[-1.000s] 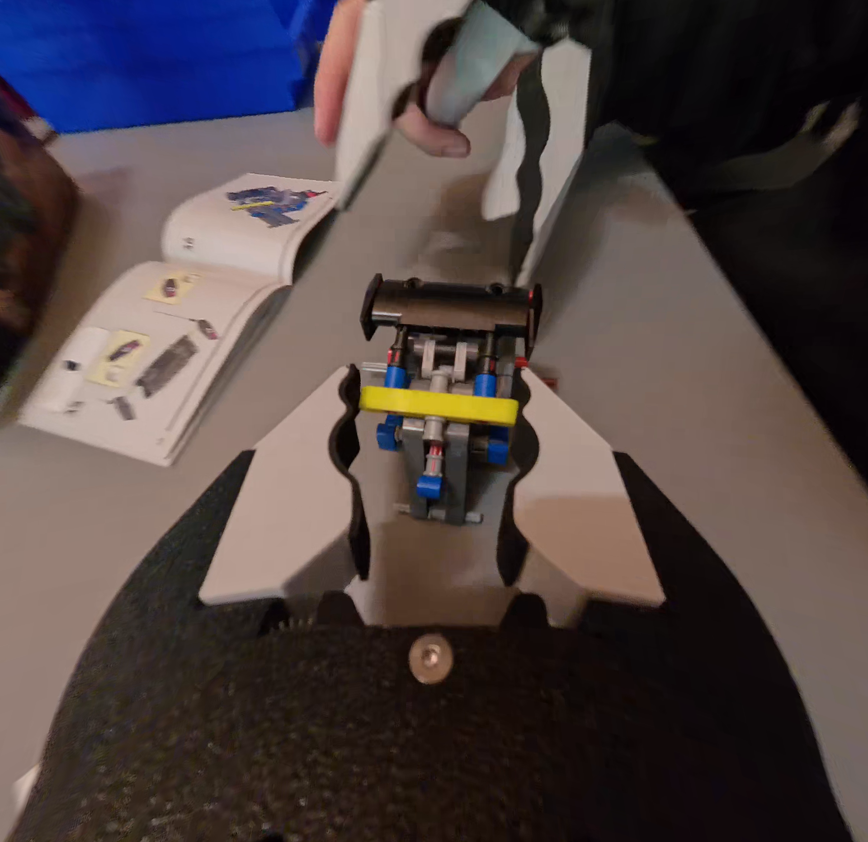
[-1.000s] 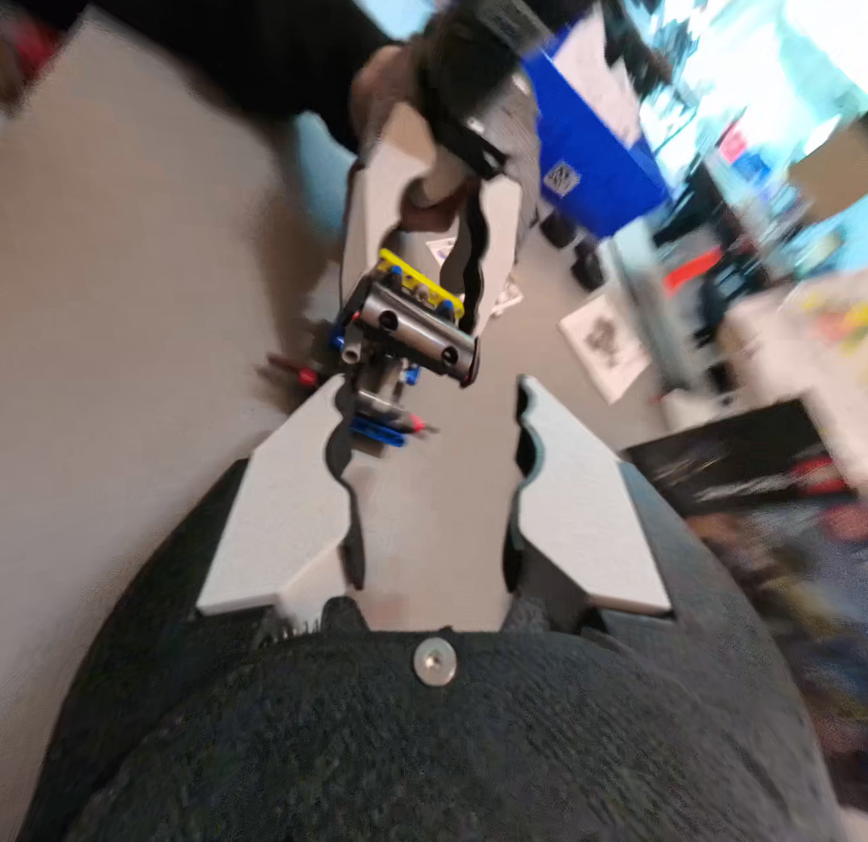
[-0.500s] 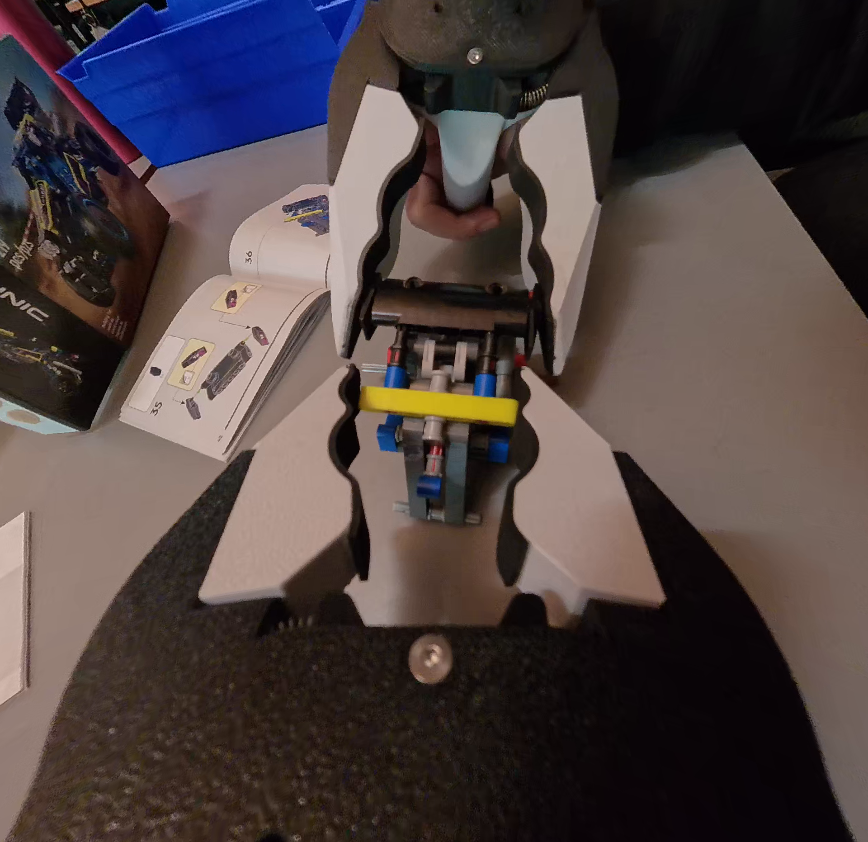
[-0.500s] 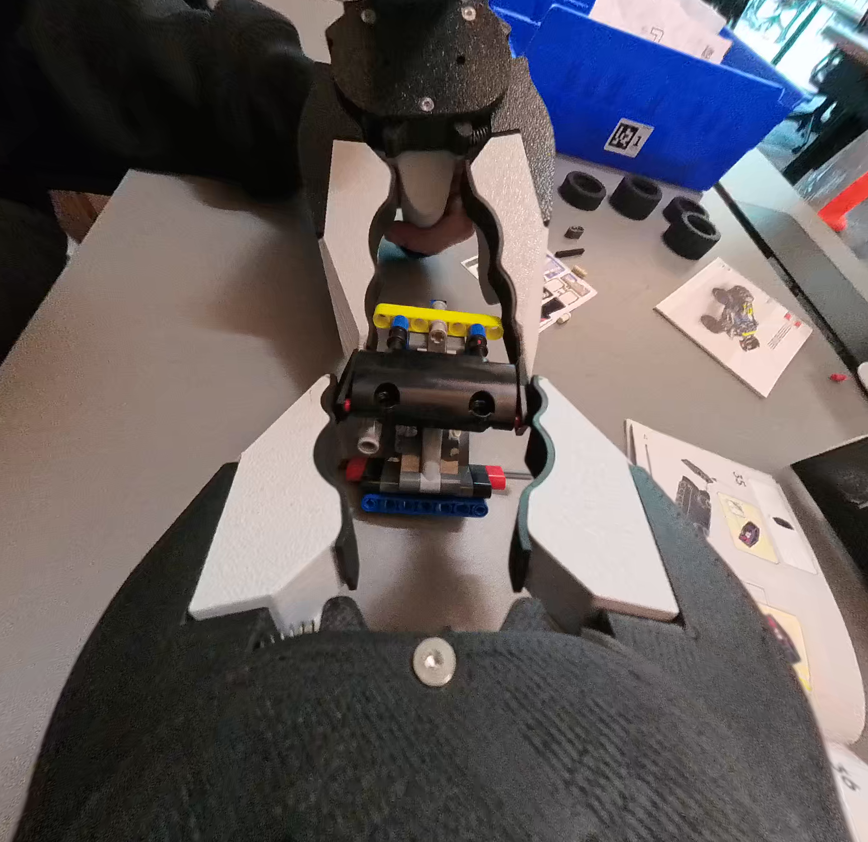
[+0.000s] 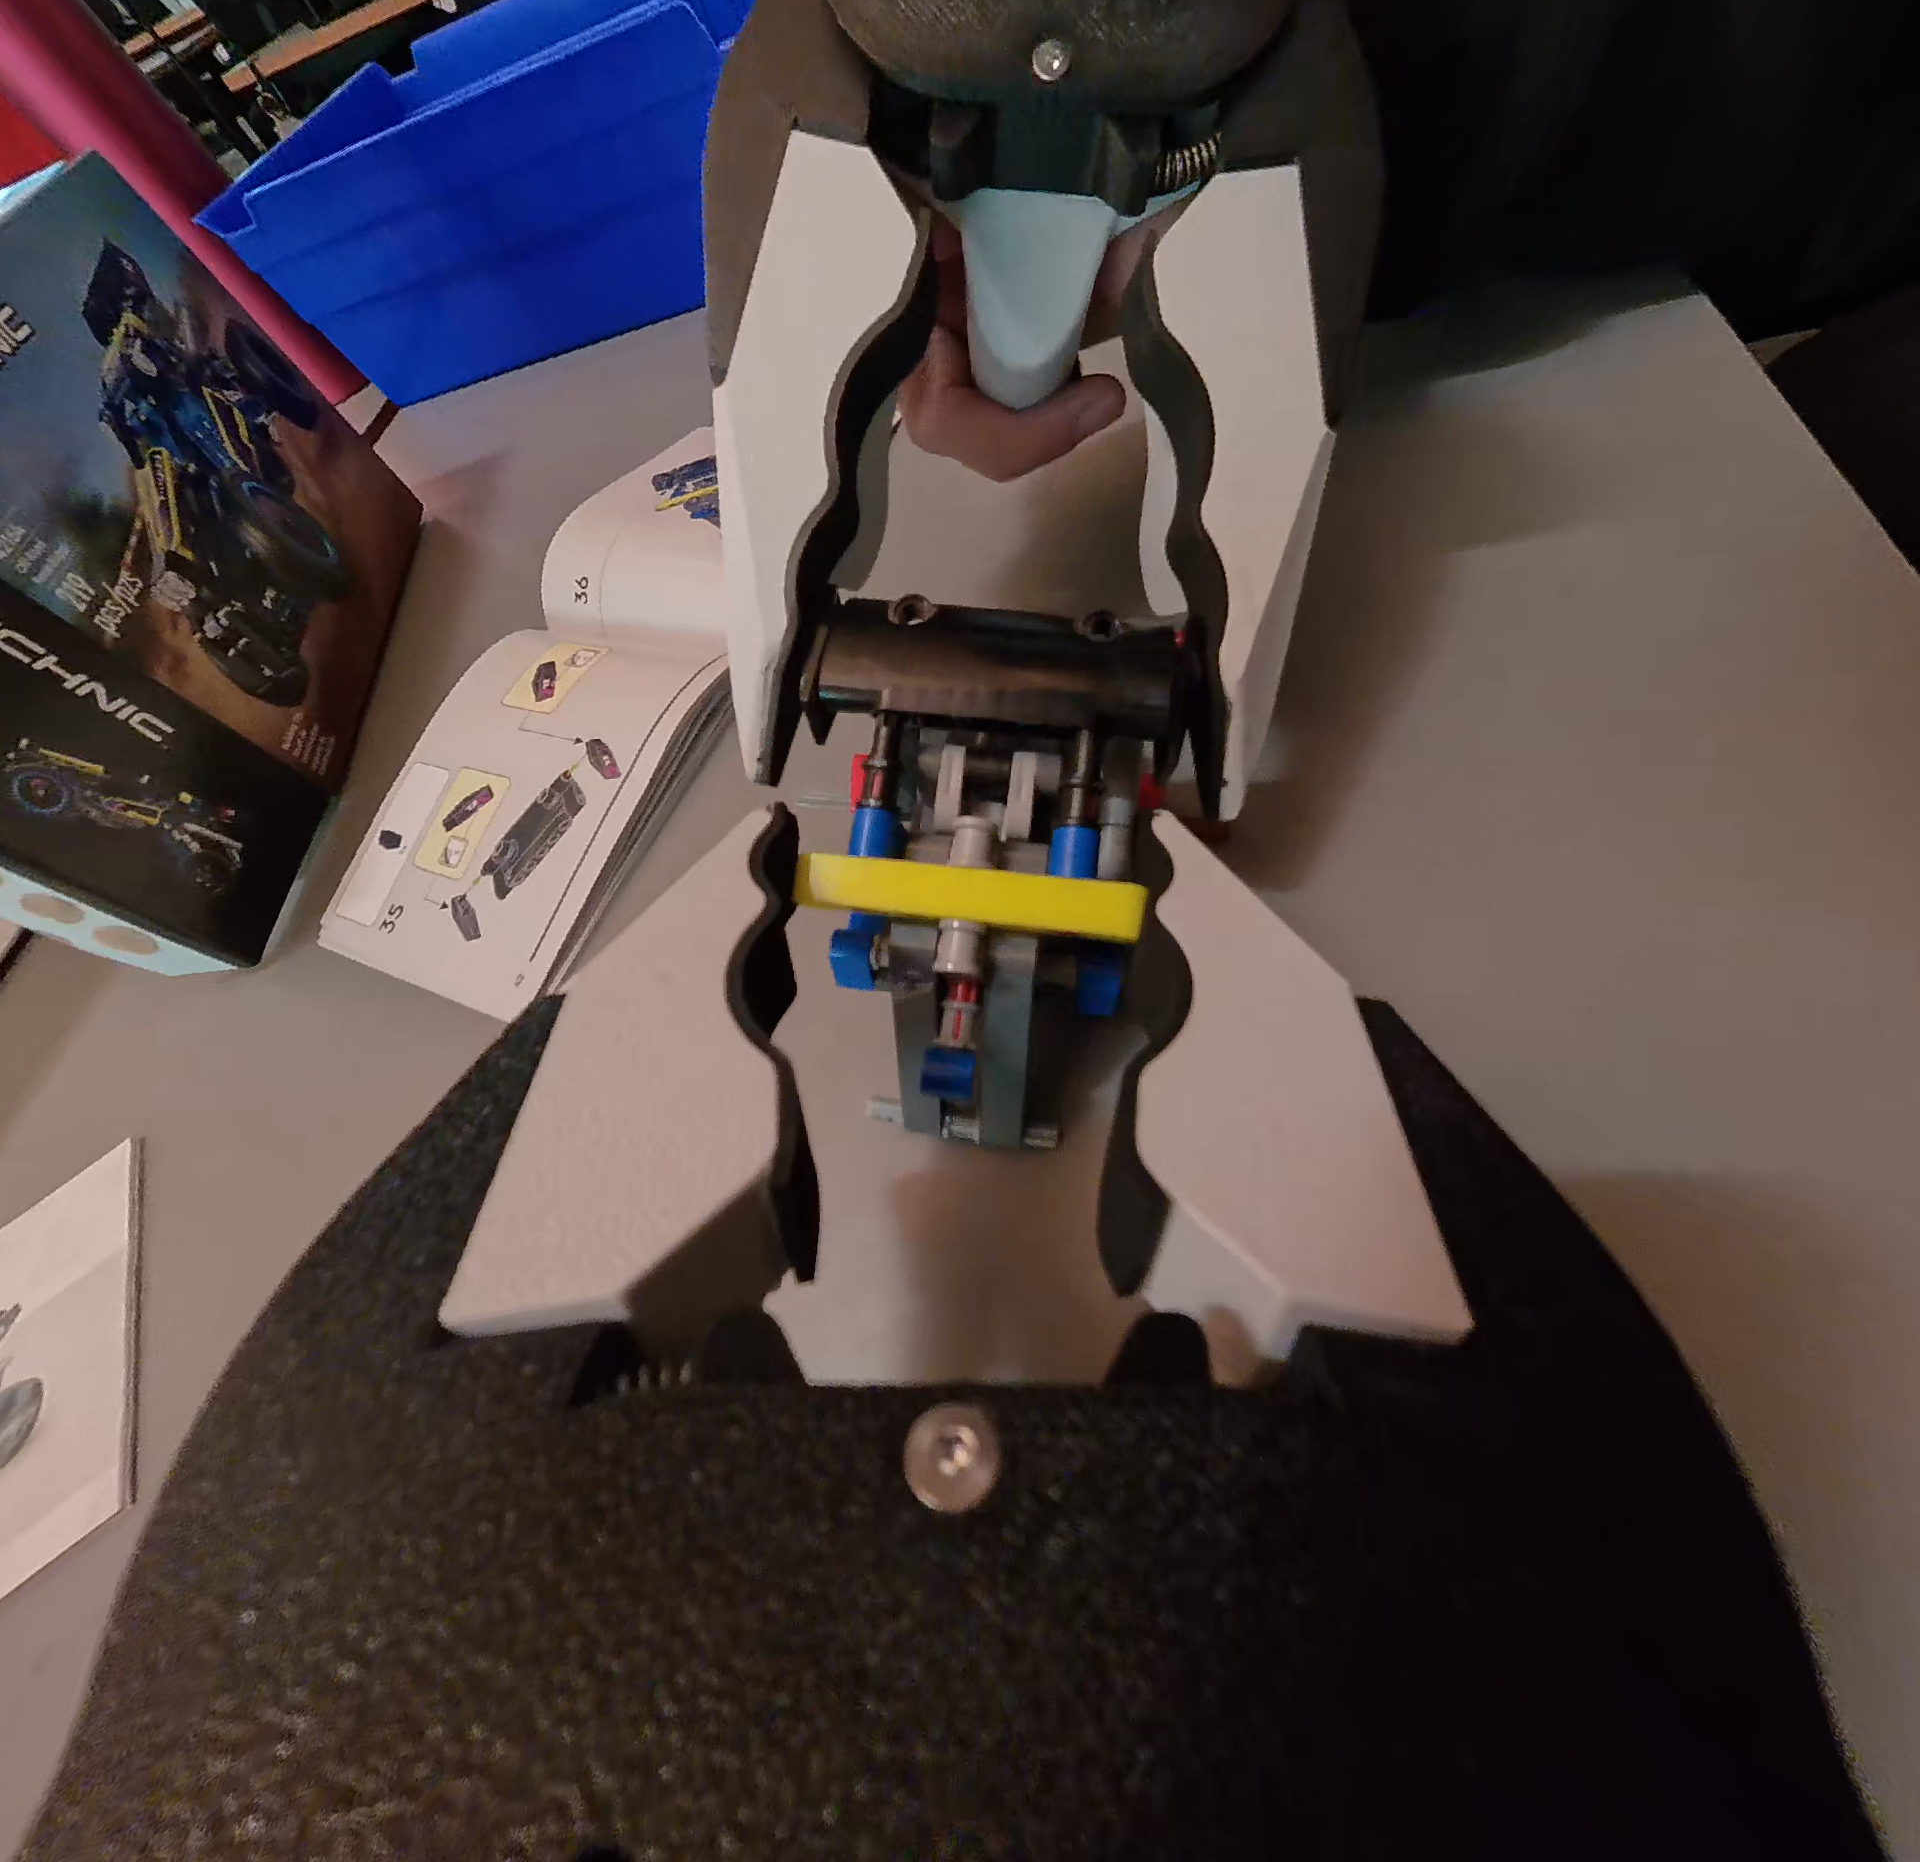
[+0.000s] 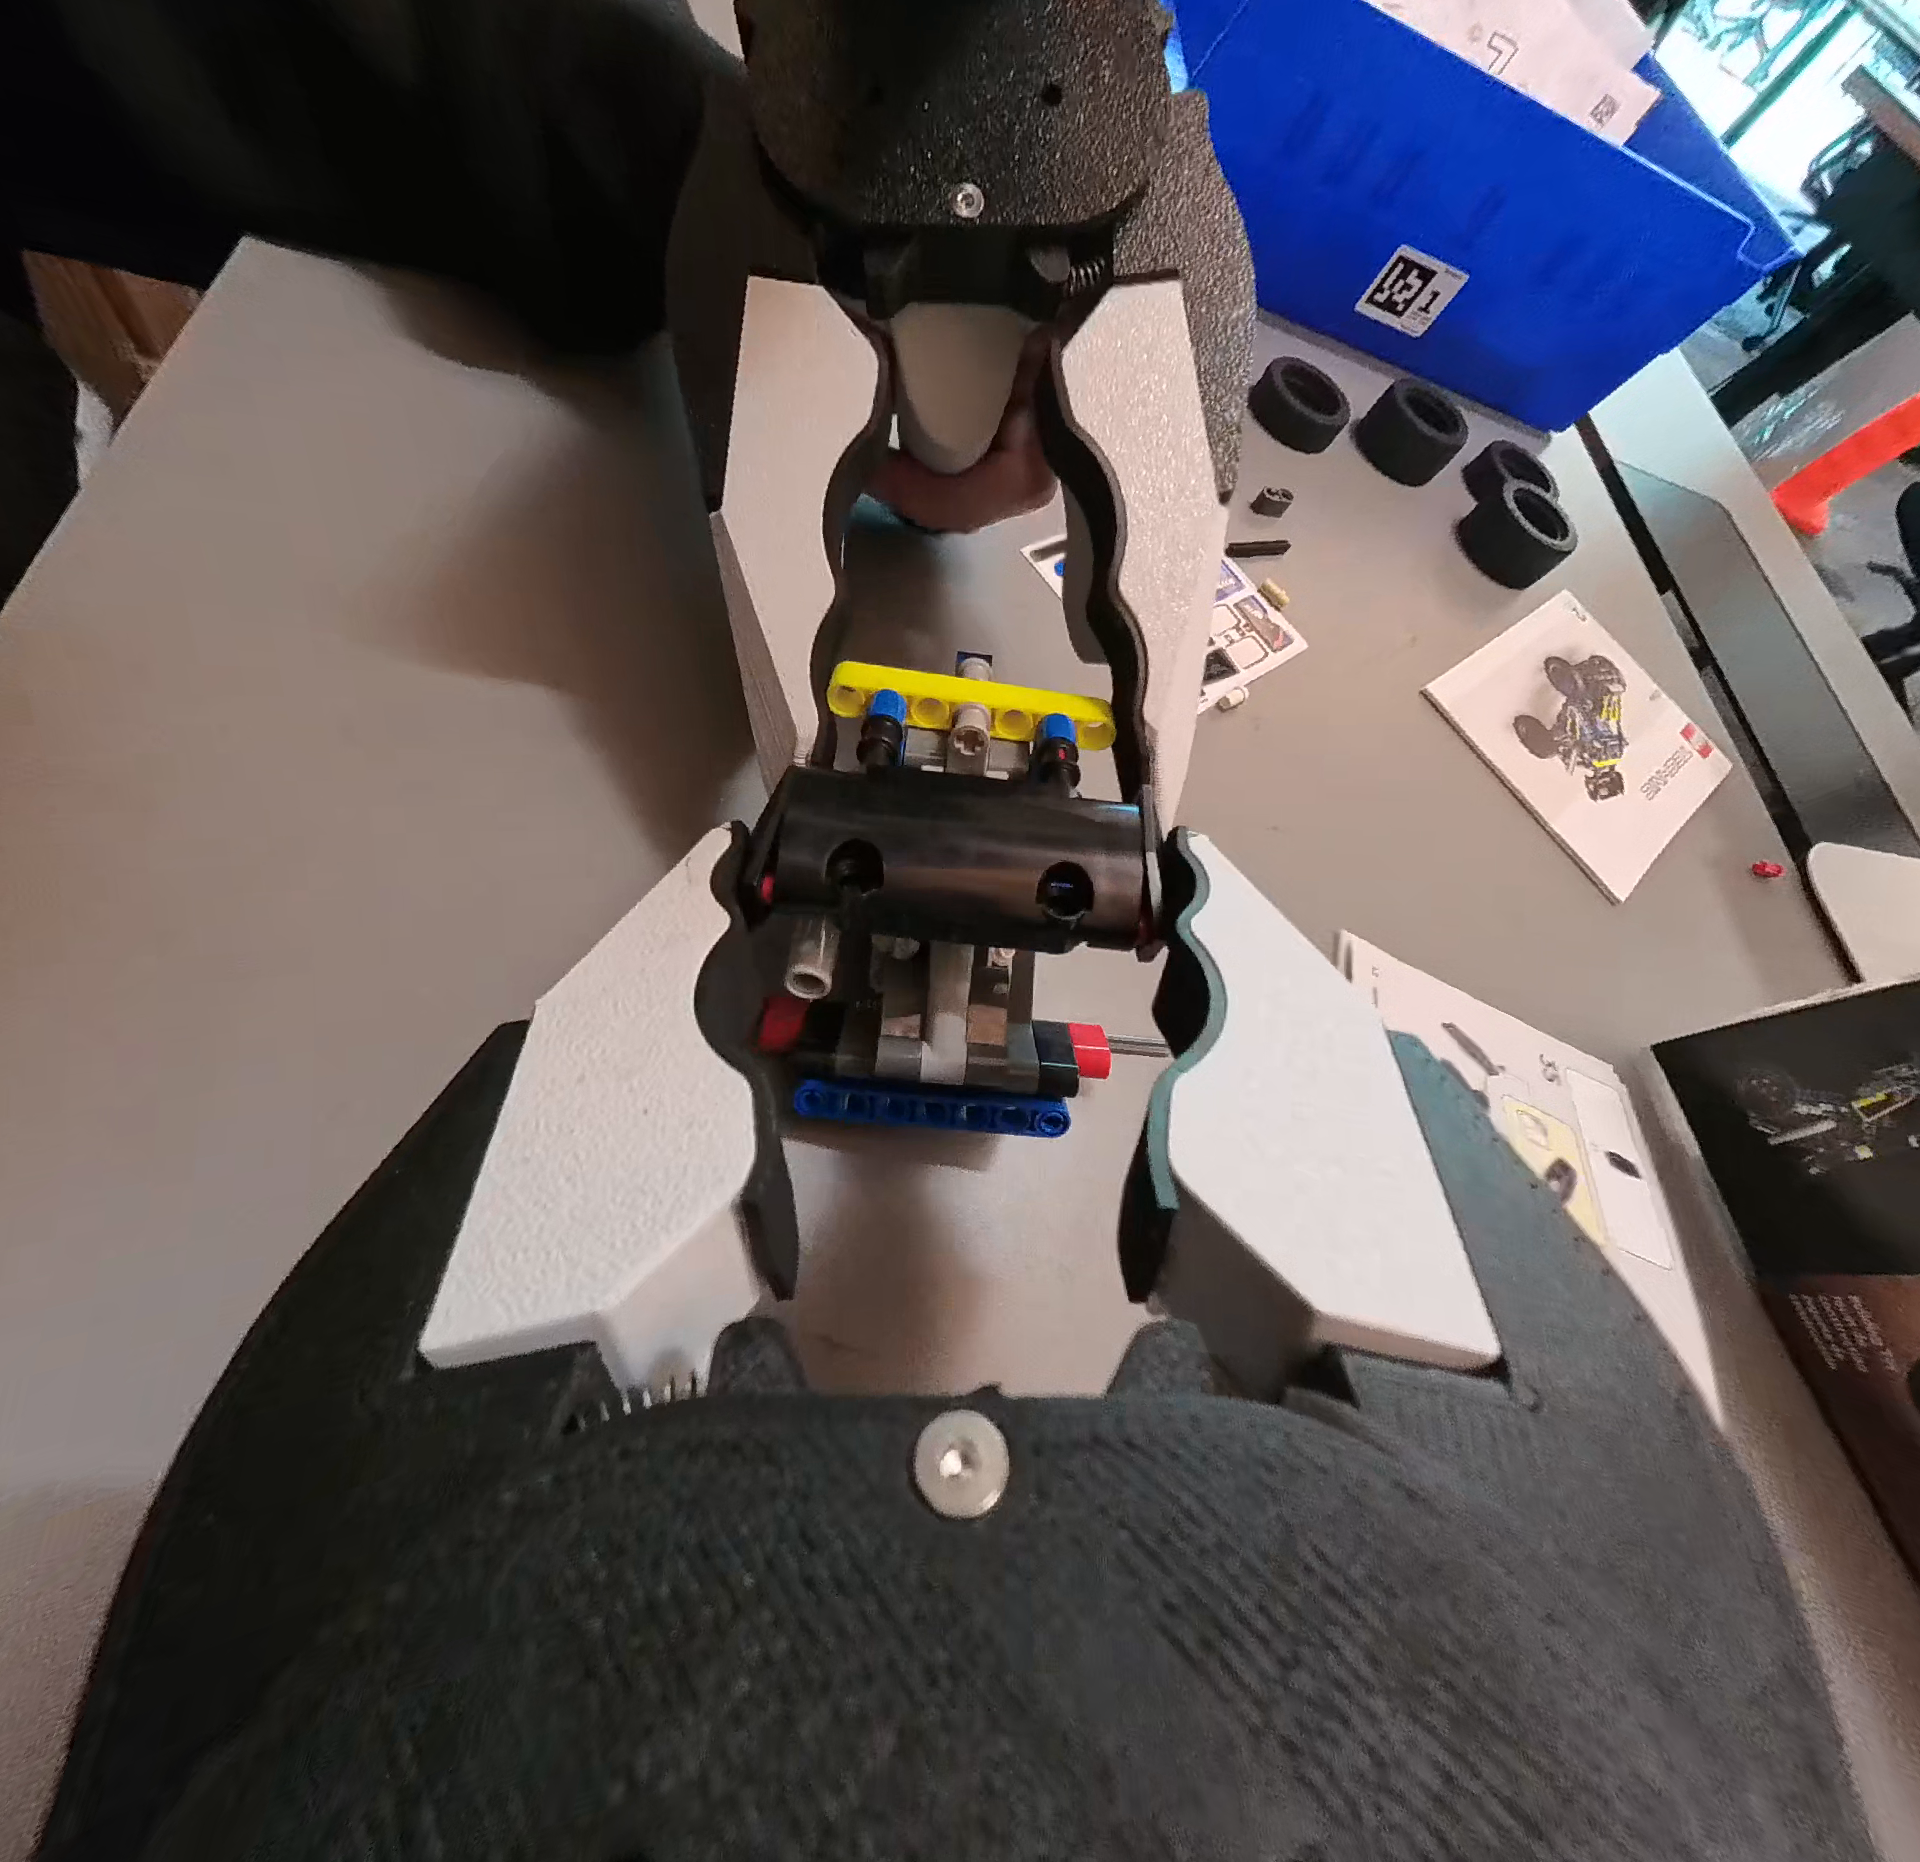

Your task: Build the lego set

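A small brick assembly is held up over the grey table point(image 5: 1558, 877) between both grippers. It has a yellow beam point(image 5: 966, 893), blue pins, a grey frame and a black cylinder point(image 5: 997, 659). My left gripper point(image 5: 966, 846) is shut on the assembly, with its pads against the ends of the yellow beam point(image 6: 971, 706). My right gripper point(image 6: 956, 867) faces it from the far side. Its fingertips point(image 6: 732, 877) sit against both ends of the black cylinder point(image 6: 956, 877). A blue beam point(image 6: 930, 1100) lies at the assembly's underside. A hand shows behind each gripper.
An open instruction booklet point(image 5: 540, 794) and a dark product box point(image 5: 156, 565) lie to the left of the left gripper. A blue bin point(image 6: 1455, 181) stands at the back. Several black tyres point(image 6: 1413, 430), a leaflet point(image 6: 1569, 742) and small loose parts lie nearby. Both grippers' tips are close together, under 4 cm apart.
My right gripper swung in from the side, opened wider and came round the black cylinder, with its tips now at the cylinder's ends. My left gripper kept its hold on the yellow beam.
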Demonstrator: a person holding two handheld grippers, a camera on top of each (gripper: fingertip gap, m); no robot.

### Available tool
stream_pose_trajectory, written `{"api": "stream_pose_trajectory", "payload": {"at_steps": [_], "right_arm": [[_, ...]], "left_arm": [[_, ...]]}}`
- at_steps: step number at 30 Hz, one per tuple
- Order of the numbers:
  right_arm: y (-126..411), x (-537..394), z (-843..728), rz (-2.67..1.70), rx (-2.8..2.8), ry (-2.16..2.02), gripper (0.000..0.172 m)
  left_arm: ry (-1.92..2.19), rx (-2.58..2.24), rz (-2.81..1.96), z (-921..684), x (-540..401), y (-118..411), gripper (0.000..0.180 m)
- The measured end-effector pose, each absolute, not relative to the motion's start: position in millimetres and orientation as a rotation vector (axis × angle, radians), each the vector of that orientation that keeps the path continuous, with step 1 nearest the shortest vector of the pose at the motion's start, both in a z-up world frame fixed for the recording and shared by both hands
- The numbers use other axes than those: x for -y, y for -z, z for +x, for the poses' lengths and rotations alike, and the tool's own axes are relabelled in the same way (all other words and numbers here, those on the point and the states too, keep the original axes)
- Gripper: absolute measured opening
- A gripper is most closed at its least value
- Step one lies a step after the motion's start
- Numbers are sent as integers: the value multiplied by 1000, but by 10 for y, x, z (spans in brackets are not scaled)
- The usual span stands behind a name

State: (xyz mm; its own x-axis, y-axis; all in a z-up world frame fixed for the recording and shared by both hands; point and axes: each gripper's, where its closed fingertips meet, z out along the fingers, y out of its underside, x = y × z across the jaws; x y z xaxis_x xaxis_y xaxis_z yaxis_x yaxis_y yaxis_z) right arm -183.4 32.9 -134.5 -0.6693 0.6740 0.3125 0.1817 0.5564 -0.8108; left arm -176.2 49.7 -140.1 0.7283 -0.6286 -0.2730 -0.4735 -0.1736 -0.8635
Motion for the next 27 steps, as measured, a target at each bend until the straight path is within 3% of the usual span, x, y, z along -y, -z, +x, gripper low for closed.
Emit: {"api": "stream_pose_trajectory", "payload": {"at_steps": [19, 27], "right_arm": [[1442, -347, -1914, -693, 2174, -1077, 77], [1557, -411, -1888, -671, 2308, -838, 76]], "left_arm": [[225, -858, -1926, -1829, -478, 1553, 65], [231, -872, -1964, -1787, -457, 1606, 45]]}}
